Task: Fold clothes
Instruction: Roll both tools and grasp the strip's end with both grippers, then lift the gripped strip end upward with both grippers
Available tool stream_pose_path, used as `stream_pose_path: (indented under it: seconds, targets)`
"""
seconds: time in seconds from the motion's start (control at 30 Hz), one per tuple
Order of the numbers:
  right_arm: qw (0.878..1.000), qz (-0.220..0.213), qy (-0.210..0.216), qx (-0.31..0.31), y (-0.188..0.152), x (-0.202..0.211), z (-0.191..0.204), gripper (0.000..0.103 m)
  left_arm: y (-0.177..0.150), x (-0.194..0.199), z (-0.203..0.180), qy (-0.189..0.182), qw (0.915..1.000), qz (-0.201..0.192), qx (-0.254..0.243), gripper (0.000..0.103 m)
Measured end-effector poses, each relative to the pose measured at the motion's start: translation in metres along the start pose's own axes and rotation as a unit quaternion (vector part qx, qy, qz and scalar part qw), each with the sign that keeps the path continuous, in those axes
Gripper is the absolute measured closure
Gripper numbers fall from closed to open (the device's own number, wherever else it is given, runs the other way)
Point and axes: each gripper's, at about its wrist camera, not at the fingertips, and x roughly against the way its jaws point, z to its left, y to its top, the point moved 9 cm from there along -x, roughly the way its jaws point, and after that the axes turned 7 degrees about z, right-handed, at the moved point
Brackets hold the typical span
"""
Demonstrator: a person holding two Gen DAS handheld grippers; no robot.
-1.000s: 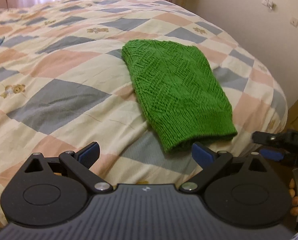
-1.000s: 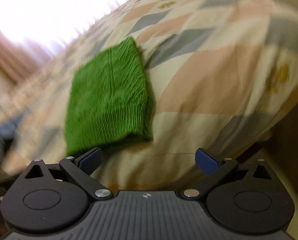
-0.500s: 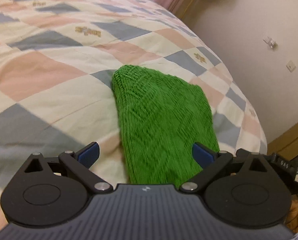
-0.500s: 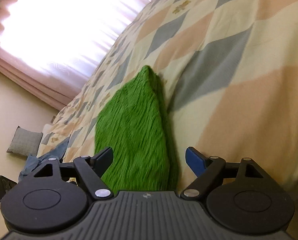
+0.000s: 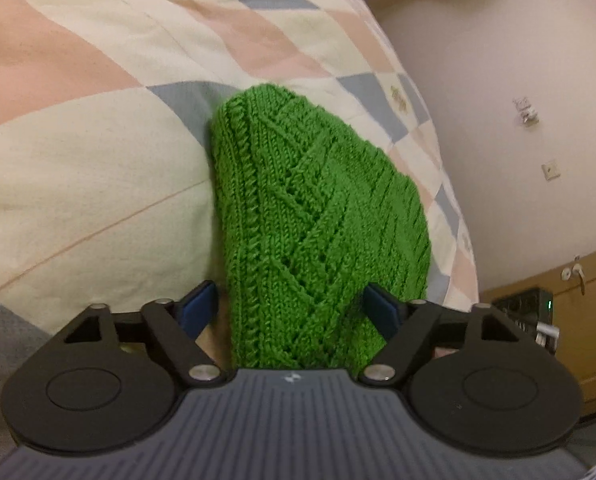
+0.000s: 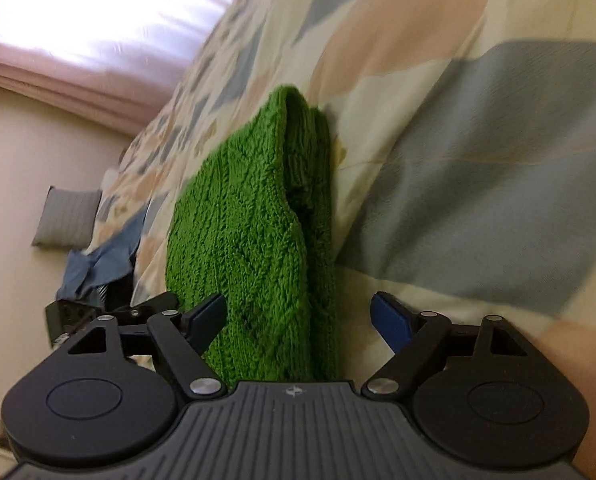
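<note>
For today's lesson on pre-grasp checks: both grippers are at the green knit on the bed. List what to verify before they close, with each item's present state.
1. Left gripper jaws apart: ok.
2. Right gripper jaws apart: ok.
3. Green knit between the left fingers: ok.
4. Knit between the right fingers: ok, though off-centre.
5. Quilt clear of the pads: cannot tell.
6. All folded layers caught: cannot tell.

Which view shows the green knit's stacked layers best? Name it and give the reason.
The right wrist view. It looks along the knit's open side, where the folded layers stand apart at the far end. The left wrist view shows the knit from its closed, rounded edge: sharp stitch pattern, but no layers visible.
</note>
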Motion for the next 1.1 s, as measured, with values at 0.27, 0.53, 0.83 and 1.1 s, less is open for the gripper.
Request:
stream_pose_path:
  seconds: [0.27,0.53,0.83,1.1]
  targets:
    - [0.997,0.065,0.028,-0.043,-0.004,-0.028,0.004,0.043,-0.006,-0.009,0.001,-0.032,0.9977,0.052,0.03,0.036]
    - [0.991,0.048,0.046,-0.113,-0.007,-0.036,0.006,0.068,0.008,0.002,-0.02,-0.011,0.9975,0.067,0.021,0.063]
    - [0.993,0.021,0.023,-0.112,0.008,0.018,0.067,0.073,0.032,0.03,-0.094,-0.005,0.9963,0.083,-0.021,0.066]
    - [0.994,-0.02,0.009,-0.103,0.055,0.117,0.067,0.074,0.07,-0.024,-0.207,-0.034,0.9942,0.081,-0.061,0.066]
